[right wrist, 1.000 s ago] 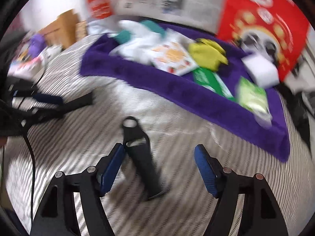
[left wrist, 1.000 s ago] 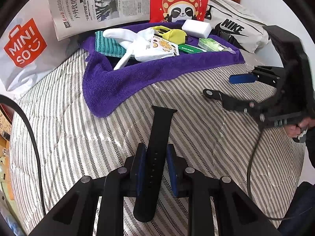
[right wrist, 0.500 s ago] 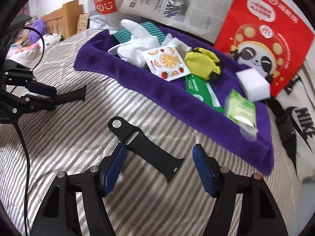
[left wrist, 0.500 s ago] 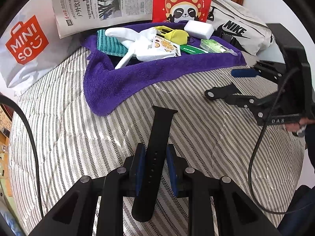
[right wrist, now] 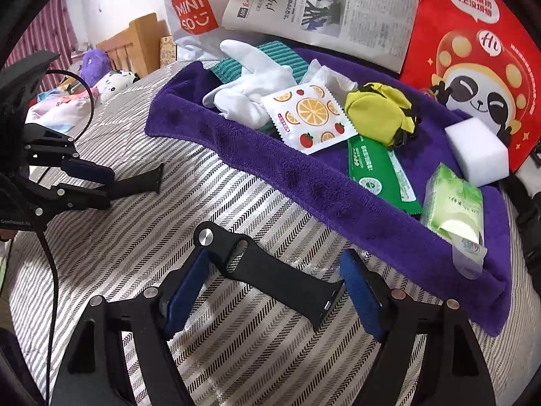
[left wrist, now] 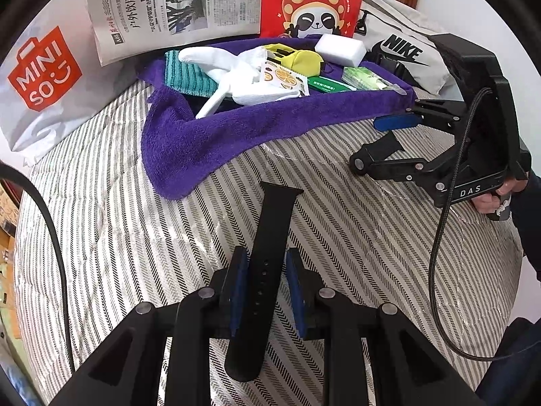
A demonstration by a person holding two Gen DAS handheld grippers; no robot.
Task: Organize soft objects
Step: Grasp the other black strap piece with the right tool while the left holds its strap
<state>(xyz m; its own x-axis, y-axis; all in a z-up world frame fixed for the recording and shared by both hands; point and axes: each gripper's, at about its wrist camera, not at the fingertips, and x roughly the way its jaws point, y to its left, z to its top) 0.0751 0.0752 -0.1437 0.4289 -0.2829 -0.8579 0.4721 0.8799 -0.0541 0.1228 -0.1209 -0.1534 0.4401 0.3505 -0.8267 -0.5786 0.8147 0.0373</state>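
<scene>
My left gripper [left wrist: 267,284] is shut on a black watch strap [left wrist: 267,253] and holds it over the striped bedcover; it also shows at the left of the right wrist view [right wrist: 101,182], strap end sticking out. My right gripper [right wrist: 274,291] is open, its pads either side of a second black strap piece [right wrist: 270,270] with a metal stud, lying on the bedcover. It shows open in the left wrist view [left wrist: 382,138]. A purple towel [right wrist: 304,182] holds white gloves [right wrist: 250,91], a fruit-print sachet [right wrist: 307,118], a yellow pouch [right wrist: 378,115], a green packet [right wrist: 375,169], tissues [right wrist: 453,206] and a white sponge [right wrist: 476,149].
Behind the towel stand a Miniso bag [left wrist: 44,77], a newspaper [left wrist: 175,10], a red panda bag [left wrist: 314,0] and a white Nike bag [left wrist: 402,50]. A teal cloth [left wrist: 186,74] lies on the towel's left. A cable [left wrist: 443,237] hangs from the right gripper.
The right gripper has swung and steadied, lowering so its open pads now straddle the second strap piece. The left gripper has kept hold of its strap, hardly moving.
</scene>
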